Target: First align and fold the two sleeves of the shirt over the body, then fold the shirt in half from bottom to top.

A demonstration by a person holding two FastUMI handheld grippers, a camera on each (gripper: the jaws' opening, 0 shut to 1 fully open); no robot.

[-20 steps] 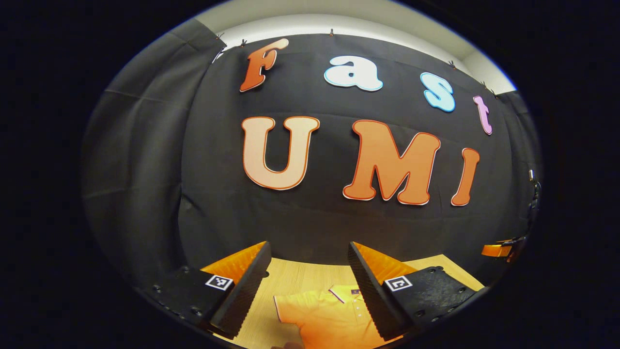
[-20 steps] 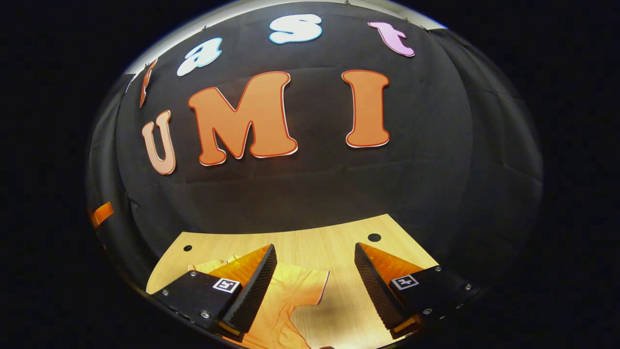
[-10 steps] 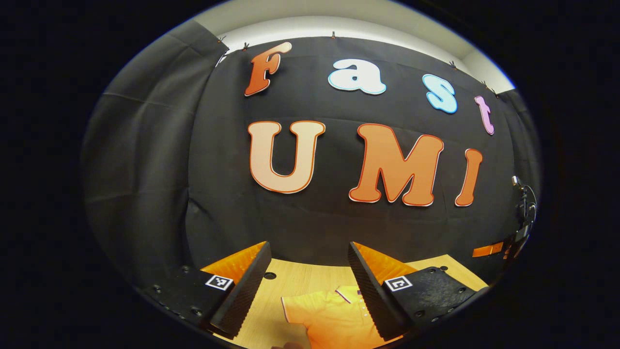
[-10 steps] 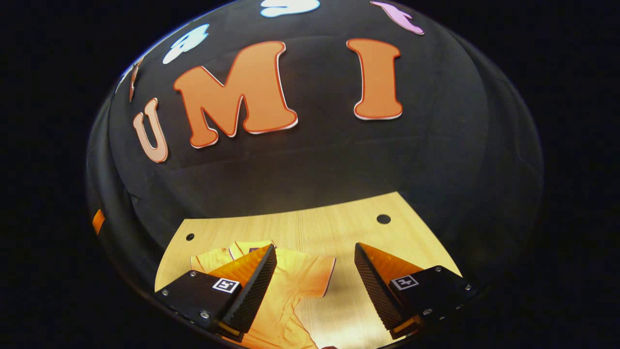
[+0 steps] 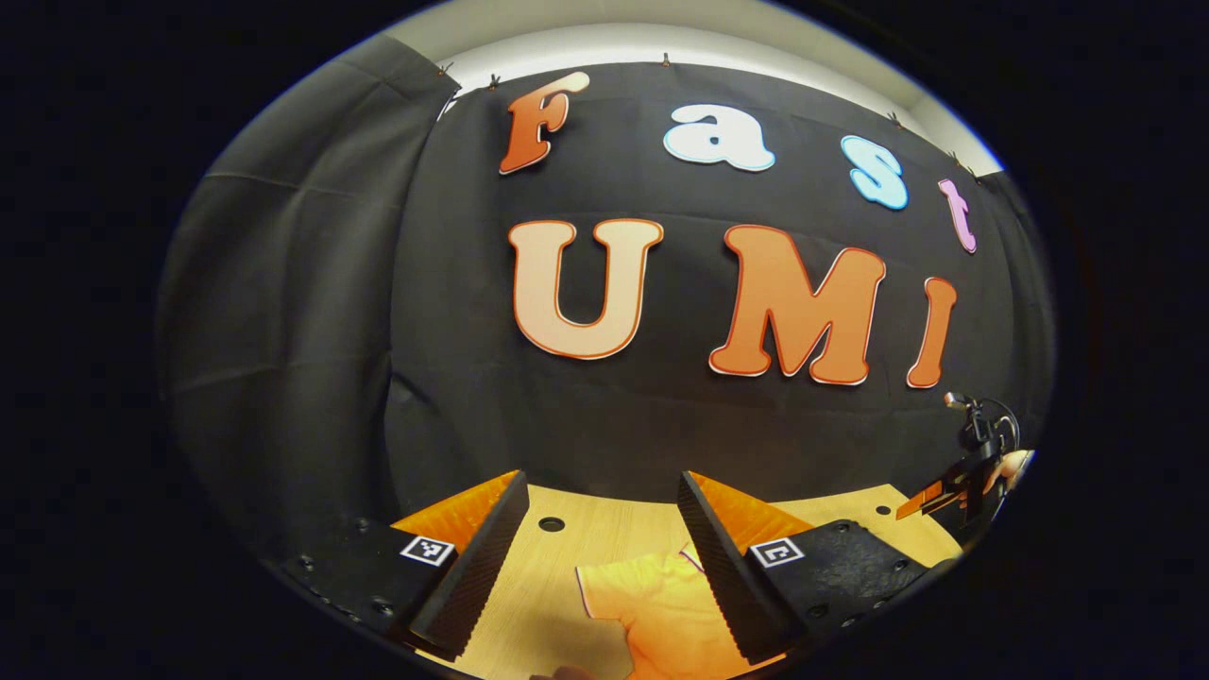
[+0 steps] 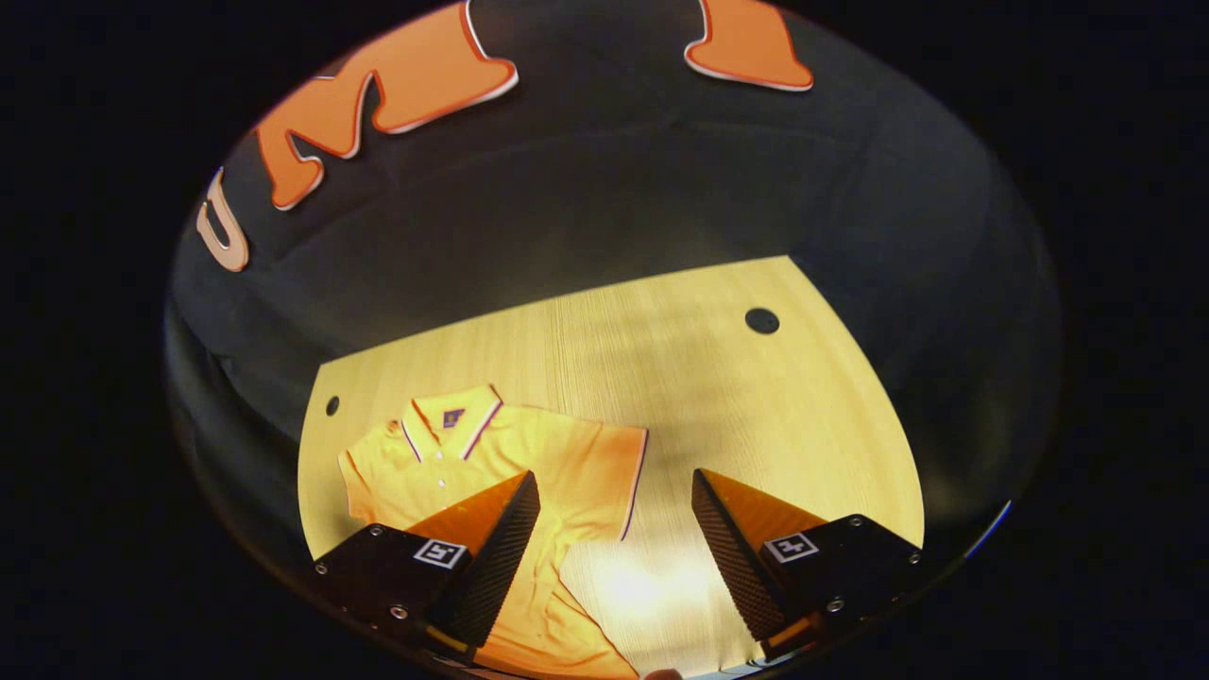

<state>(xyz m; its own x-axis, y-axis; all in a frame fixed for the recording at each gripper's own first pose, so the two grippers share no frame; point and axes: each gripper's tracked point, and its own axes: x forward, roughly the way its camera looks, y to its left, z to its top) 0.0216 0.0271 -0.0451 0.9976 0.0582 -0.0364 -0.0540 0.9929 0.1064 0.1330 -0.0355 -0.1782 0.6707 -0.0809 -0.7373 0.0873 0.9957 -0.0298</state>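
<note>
An orange polo shirt (image 6: 529, 463) with a striped collar lies flat on the wooden table (image 6: 756, 397), both short sleeves spread out. My right gripper (image 6: 614, 529) hovers open above the shirt's right sleeve edge, nothing between its fingers. In the left gripper view the shirt's left sleeve (image 5: 652, 604) lies below my left gripper (image 5: 600, 557), which is open and held above the table (image 5: 557, 567). Far right in that view, the other gripper (image 5: 973, 463) hangs in the air, held by a hand.
Round holes sit in the table near its back corners (image 6: 761, 320) (image 6: 332, 405) (image 5: 551, 523). Black cloth walls close the booth behind and beside the table. Bare wood stretches to the right of the shirt.
The right gripper has tilted down toward the table, bringing the whole shirt top into sight. The left gripper has shifted left, so the shirt slid right in its view.
</note>
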